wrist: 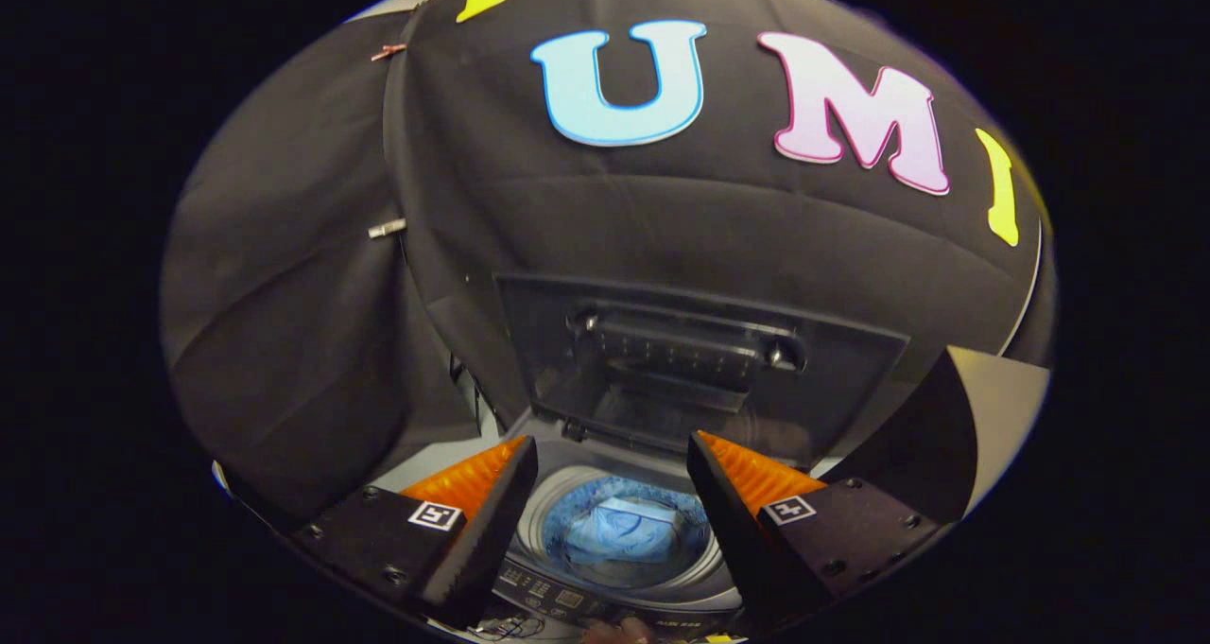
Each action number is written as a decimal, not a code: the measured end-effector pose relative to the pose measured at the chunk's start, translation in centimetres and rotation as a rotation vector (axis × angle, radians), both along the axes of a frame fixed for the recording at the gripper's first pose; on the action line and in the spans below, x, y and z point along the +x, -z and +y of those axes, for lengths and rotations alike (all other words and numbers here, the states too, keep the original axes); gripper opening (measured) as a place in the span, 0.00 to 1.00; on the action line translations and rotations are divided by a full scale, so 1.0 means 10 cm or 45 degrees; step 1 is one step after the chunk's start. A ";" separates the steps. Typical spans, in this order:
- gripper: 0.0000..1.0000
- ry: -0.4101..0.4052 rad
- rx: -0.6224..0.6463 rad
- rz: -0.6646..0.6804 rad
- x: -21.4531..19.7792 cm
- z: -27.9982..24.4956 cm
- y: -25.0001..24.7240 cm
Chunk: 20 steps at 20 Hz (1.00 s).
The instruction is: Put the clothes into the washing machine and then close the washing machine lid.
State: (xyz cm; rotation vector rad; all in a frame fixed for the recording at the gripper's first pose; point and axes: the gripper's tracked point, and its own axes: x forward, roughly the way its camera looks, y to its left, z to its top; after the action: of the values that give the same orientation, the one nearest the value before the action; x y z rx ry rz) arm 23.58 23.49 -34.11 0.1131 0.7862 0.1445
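Observation:
A top-loading washing machine (pixel 605 583) stands below and ahead of my fingers. Its dark lid (pixel 690 360) is raised upright at the back, leaning toward the black cloth wall. Blue clothes (pixel 624 530) lie inside the round drum, seen through the gap between my fingers. My gripper (pixel 613 455) is open above the drum's opening, with nothing between its fingers. The machine's control panel (pixel 558 601) runs along its near side, just under the fingers.
Black cloth walls close in behind and to the left of the machine. A dark panel with a pale face (pixel 983 417) stands to the right of the lid. A bit of a hand (pixel 619 633) shows at the near side of the machine.

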 end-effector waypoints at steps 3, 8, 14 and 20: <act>0.99 0.026 0.019 -0.118 0.22 -0.06 -0.36; 0.99 0.087 0.025 -0.229 0.68 -0.29 -0.53; 0.99 0.172 0.055 -0.232 1.18 -0.56 -0.27; 0.99 0.224 0.023 -0.213 1.49 -0.76 0.04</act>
State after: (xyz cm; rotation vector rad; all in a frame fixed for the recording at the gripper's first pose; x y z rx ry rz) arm 38.52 15.85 -34.51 0.1839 0.6050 -0.0061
